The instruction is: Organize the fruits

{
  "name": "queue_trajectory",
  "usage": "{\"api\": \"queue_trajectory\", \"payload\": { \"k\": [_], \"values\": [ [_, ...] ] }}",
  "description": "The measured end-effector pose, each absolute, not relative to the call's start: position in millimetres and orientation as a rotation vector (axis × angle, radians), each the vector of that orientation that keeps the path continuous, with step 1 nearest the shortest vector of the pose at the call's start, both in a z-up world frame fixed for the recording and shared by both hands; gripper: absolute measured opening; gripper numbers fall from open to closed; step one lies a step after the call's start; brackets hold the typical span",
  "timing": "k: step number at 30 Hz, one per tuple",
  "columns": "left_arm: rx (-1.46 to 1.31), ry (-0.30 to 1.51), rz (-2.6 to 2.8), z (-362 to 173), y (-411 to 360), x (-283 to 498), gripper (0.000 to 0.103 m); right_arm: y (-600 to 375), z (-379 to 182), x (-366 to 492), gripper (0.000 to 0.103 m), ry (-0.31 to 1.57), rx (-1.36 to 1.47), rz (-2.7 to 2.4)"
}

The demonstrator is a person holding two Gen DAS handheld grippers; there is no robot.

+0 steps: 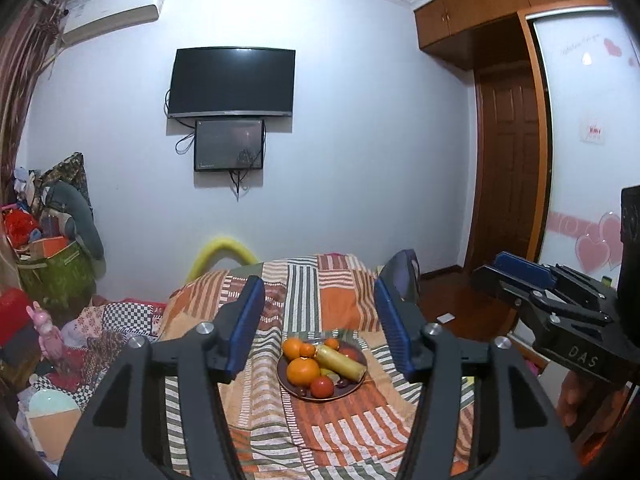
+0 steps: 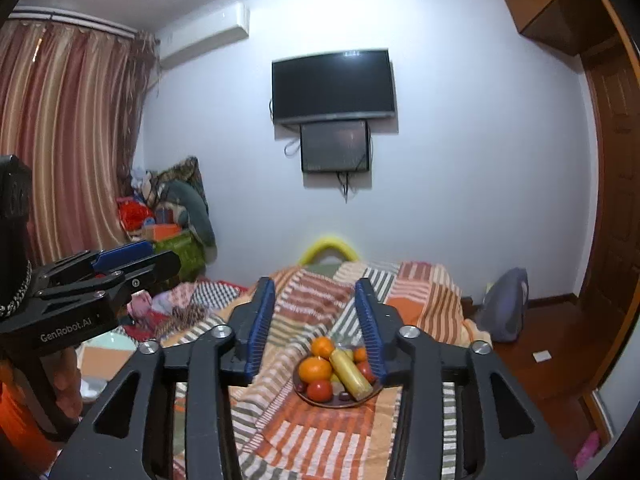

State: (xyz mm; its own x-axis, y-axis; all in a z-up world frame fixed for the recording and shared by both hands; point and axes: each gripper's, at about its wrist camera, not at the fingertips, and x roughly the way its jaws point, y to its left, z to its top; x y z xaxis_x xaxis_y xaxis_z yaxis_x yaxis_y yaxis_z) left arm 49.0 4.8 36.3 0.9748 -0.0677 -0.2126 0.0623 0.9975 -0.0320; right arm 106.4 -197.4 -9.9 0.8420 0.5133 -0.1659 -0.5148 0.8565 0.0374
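A dark round plate point(image 1: 296, 391) sits on the striped bedspread point(image 1: 328, 304). It holds oranges point(image 1: 303, 371), a red tomato-like fruit point(image 1: 322, 387), a yellow cylinder-shaped fruit point(image 1: 341, 362) and small dark fruits. My left gripper point(image 1: 320, 328) is open and empty, held above and short of the plate. My right gripper point(image 2: 316, 320) is open and empty, also above the plate point(image 2: 316, 400), with the oranges point(image 2: 315, 369) and yellow fruit point(image 2: 350, 372) between its fingers in the view. Each gripper shows at the side of the other's view.
A TV point(image 1: 232, 82) and a smaller screen hang on the far wall. Piled clothes and bags point(image 1: 52, 256) fill the left corner. A wooden door point(image 1: 508, 168) and wardrobe stand at the right, with wooden floor point(image 1: 452, 304) beside the bed.
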Motion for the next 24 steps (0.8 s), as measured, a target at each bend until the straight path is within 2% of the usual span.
{"api": "queue_trajectory", "payload": {
  "k": [3, 5, 8, 9, 12, 24],
  "values": [
    [-0.036, 0.194, -0.057, 40, 7, 40, 0.074, -196, -8, 102, 0.058, 0.148, -0.003, 0.53],
    [-0.038, 0.18, -0.05, 40, 6, 35, 0.085, -195, -8, 99, 0.072, 0.129, 0.002, 0.515],
    [-0.036, 0.177, -0.043, 41, 6, 27, 0.095, -195, -9, 95, 0.088, 0.111, -0.002, 0.487],
    [-0.037, 0.177, -0.042, 40, 6, 25, 0.097, -194, -9, 94, 0.09, 0.108, -0.003, 0.48],
    [-0.034, 0.172, -0.034, 39, 6, 21, 0.101, -192, -10, 92, 0.102, 0.099, -0.003, 0.456],
    [-0.018, 0.18, -0.02, 32, 2, 20, 0.103, -203, -18, 83, 0.103, 0.111, 0.006, 0.441]
  ]
}}
